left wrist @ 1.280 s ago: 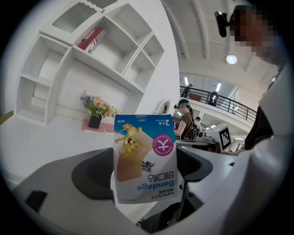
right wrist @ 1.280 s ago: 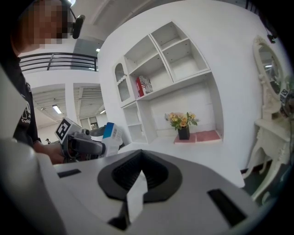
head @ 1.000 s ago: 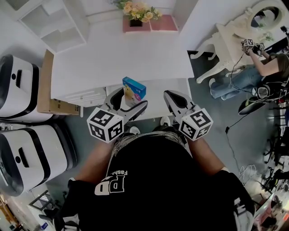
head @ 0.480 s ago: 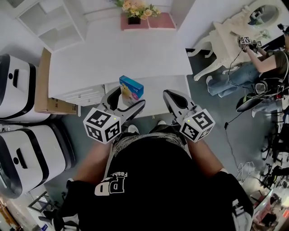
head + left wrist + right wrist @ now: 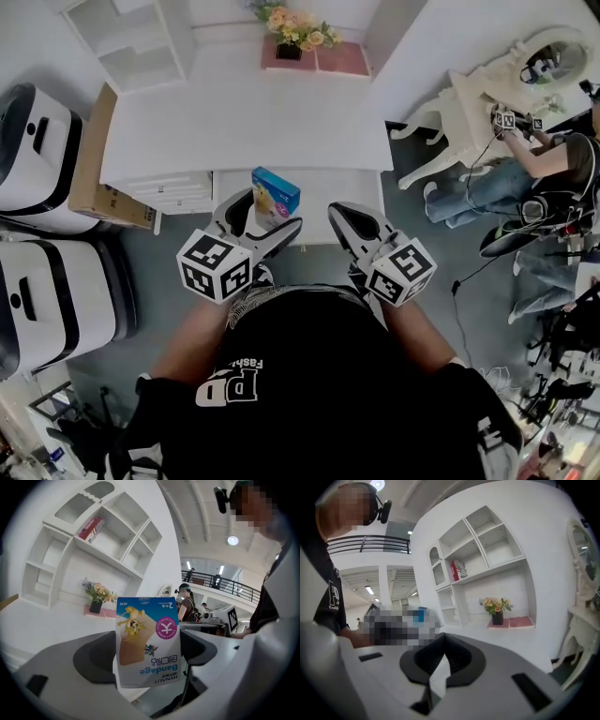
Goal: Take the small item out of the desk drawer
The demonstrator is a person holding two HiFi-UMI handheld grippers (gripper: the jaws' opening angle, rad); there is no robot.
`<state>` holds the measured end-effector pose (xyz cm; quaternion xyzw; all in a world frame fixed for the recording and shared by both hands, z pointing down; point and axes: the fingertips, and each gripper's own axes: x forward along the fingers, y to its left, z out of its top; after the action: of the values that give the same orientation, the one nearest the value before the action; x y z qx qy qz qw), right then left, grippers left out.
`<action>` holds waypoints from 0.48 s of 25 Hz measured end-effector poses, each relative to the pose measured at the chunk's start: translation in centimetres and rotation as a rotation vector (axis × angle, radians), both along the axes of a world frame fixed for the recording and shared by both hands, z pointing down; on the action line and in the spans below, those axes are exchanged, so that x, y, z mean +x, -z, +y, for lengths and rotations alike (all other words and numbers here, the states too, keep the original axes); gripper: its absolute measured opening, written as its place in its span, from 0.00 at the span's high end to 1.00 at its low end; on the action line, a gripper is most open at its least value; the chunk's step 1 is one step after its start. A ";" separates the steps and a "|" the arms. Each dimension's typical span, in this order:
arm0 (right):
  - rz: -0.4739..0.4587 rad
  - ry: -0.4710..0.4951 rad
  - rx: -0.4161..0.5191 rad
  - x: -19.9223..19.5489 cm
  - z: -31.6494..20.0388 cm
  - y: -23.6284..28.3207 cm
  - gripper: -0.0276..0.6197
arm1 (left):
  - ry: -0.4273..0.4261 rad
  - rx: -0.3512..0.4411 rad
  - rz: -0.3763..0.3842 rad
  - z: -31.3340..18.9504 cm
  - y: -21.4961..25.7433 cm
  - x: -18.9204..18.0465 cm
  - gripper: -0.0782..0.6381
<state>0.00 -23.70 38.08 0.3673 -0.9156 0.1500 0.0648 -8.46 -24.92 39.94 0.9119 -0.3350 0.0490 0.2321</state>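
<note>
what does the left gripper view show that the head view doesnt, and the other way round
Only the left gripper view: the bandage box's printed front, upside down, reading "Bandage", and a red box on a wall shelf.
Only the head view: the pulled-out drawer, the right gripper with its jaws together, and a cardboard box beside the desk.
Both: the bandage box clamped in the left gripper, and the flowers at the back of the desk.

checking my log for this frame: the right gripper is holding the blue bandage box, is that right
Not quite: the left gripper, not the right, is holding the blue bandage box. The left gripper view shows its jaws shut on the box. The right gripper has its jaws together on nothing.
</note>
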 end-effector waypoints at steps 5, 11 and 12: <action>0.001 0.008 -0.005 2.8 2.4 -0.4 0.95 | 0.016 0.002 -0.008 2.5 0.2 2.6 0.31; -0.009 0.012 -0.008 6.5 6.2 -0.2 0.95 | 0.054 -0.006 -0.022 5.9 0.7 5.0 0.30; -0.009 0.015 -0.004 7.1 6.8 -0.1 0.95 | 0.058 -0.007 -0.023 6.4 0.8 5.5 0.31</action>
<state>7.06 -16.89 38.15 0.3597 -0.9183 0.1530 0.0624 -2.96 -18.53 39.17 0.9003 -0.3639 0.0538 0.2329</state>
